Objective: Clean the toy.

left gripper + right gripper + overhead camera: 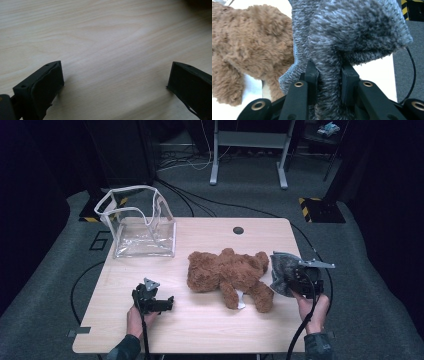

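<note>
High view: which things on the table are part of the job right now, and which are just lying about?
In the job:
- grey knitted cloth, clamped in the right gripper
- brown plush teddy bear beside it

Lying about:
- clear plastic pouch, far left corner
- left gripper, open over bare wood

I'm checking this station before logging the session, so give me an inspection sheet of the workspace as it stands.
Surface: light wood table, round grommet hole near the far edge.
Job's things: grey knitted cloth lifted at the table's right edge; brown teddy bear lying mid-table; clear plastic bag, open, at the far left corner.
Clutter: nothing seen.
Grippers: right gripper shut on the grey knitted cloth; left gripper open over bare wood, nothing between its jaws.
Cables: one trails from each gripper off the near edge; more run across the floor behind the table.
Surroundings: grey carpet, a metal stand's legs, yellow-black hazard tape.
</note>
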Demonstrator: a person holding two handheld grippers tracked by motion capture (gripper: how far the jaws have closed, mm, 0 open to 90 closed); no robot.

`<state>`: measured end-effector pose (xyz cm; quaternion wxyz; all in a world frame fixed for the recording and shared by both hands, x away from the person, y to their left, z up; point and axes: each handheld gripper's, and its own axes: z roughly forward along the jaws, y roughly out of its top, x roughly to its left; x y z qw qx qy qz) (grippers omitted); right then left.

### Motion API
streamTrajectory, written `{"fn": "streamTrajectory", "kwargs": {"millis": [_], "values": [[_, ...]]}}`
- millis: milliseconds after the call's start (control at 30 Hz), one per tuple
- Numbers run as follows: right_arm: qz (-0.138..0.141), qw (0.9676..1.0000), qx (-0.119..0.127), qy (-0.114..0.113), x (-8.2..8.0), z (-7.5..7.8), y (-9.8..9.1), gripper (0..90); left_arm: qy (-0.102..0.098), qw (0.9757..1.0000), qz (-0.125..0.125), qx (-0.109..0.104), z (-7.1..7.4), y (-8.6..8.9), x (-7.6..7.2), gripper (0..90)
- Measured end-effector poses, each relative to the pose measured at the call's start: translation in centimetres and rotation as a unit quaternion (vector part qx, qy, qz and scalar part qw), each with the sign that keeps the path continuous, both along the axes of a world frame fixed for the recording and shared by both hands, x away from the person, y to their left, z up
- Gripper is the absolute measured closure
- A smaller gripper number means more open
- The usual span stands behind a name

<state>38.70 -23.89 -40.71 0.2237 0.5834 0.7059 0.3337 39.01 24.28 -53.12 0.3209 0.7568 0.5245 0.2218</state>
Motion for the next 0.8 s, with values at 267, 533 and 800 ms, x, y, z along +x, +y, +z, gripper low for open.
{"fn": "streamTrajectory", "kwargs": {"millis": [267,533,800], "values": [[-0.019,0.9998,0.005,0.008,-0.2,-0.6,-1.5,72.0,-0.007,0.9993,-0.021,-0.029,1.4,-4.4,-2.1,0.8],[-0.027,0.9996,0.002,0.012,-0.3,-1.3,-2.0,72.1,-0.024,0.9953,-0.075,-0.056,3.3,-10.0,-3.6,1.4],[-0.034,0.9992,0.003,0.021,-0.1,-1.9,-2.3,72.0,-0.009,0.9911,-0.108,-0.077,4.1,-14.8,-3.3,2.9]]}}
